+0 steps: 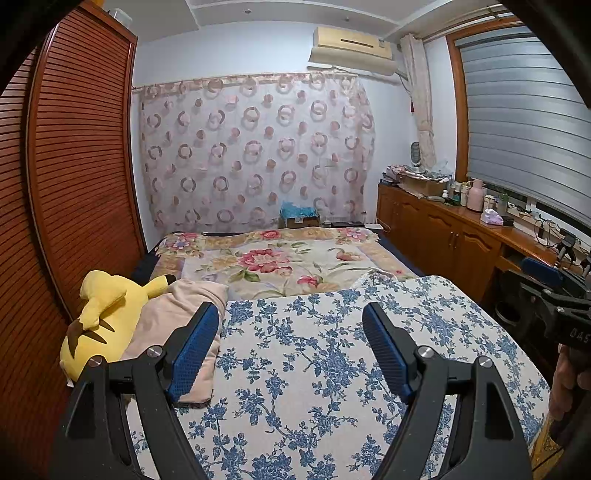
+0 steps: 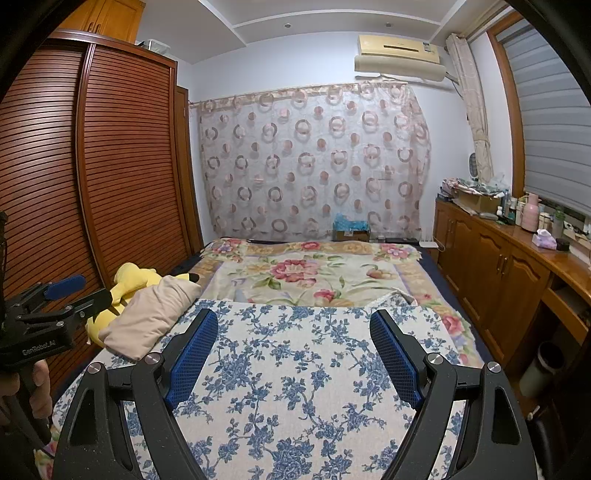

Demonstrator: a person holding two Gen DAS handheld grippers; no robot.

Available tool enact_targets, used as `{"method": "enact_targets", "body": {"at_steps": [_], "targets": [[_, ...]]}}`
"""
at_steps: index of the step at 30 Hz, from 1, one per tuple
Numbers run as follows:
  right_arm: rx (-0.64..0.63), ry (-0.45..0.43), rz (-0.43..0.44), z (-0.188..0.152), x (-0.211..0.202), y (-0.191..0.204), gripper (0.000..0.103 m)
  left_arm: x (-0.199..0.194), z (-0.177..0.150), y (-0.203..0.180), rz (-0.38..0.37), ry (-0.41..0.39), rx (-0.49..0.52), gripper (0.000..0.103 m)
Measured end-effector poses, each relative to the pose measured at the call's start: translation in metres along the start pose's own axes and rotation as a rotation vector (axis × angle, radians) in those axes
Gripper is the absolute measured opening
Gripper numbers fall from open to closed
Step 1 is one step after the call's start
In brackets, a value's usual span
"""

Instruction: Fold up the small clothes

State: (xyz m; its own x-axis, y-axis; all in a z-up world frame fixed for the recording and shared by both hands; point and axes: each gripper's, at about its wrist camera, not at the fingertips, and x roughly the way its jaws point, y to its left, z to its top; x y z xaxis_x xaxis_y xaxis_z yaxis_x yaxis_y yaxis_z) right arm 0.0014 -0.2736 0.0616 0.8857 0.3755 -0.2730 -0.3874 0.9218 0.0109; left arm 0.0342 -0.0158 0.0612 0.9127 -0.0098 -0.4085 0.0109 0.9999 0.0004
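Beige garment (image 1: pixel 177 325) beside plush (image 1: pixel 107 314); wardrobe top (image 2: pixel 110 14) right view only; both tongs released, empty.

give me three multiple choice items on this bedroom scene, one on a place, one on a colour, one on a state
1. Where does the yellow plush toy lie?
A. on the wooden counter
B. at the left edge of the bed, beside the beige cloth
C. on the floor

2. What colour are the flowers on the cloth-covered board?
A. blue
B. red
C. green

3. How does the right gripper stand?
A. shut on the beige cloth
B. shut on nothing
C. open, with nothing between the pads

Answers: 1 B, the toy touches the cloth by the wardrobe side. 2 A, blue blooms on white. 3 C, the pads stand wide apart above the board.
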Motion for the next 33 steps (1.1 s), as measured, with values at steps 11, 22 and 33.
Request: {"method": "enact_targets", "body": {"at_steps": [11,22,33], "targets": [[0.002,-0.006,-0.001,-0.0011,0.0002,-0.0013,0.086,-0.0005,-0.001,0.001,0.0,-0.001,0.0,0.081],[-0.001,-0.003,0.002,-0.0011,0.0011,-0.0012,0.086,-0.0014,-0.002,0.0013,0.0,-0.003,0.0,0.081],[0.001,-0.009,0.0,-0.0008,0.0018,-0.0046,0.086,-0.0013,-0.003,0.0022,0.0,-0.003,0.001,0.081]]}}
